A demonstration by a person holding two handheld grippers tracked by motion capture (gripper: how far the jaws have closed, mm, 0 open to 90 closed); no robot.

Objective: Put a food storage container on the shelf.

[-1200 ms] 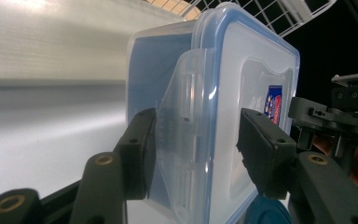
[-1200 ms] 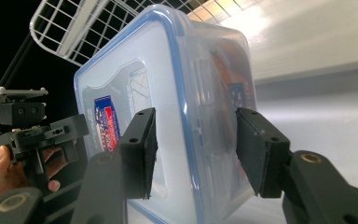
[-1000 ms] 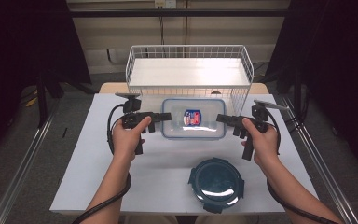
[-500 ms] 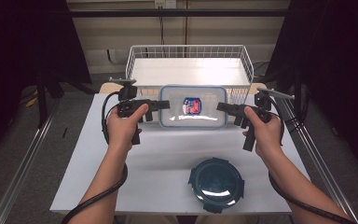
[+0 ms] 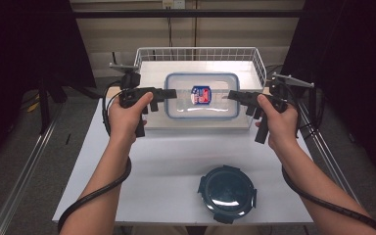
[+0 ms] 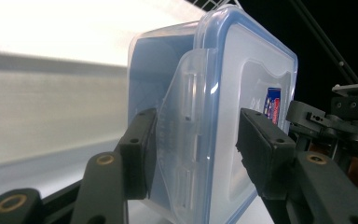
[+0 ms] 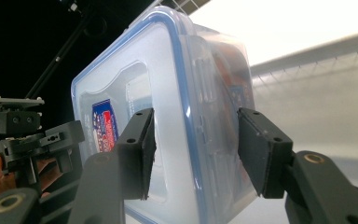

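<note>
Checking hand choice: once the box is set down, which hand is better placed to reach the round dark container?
Right, probably. The left gripper and right gripper each clamp an end of the box, but the container lies right of centre, nearer the right one.

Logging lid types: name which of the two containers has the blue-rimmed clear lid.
The rectangular container held between both grippers; the round container near the table's front edge is dark.

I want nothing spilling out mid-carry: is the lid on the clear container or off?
On. The blue-rimmed lid sits on the clear container, its side flap folded down.
</note>
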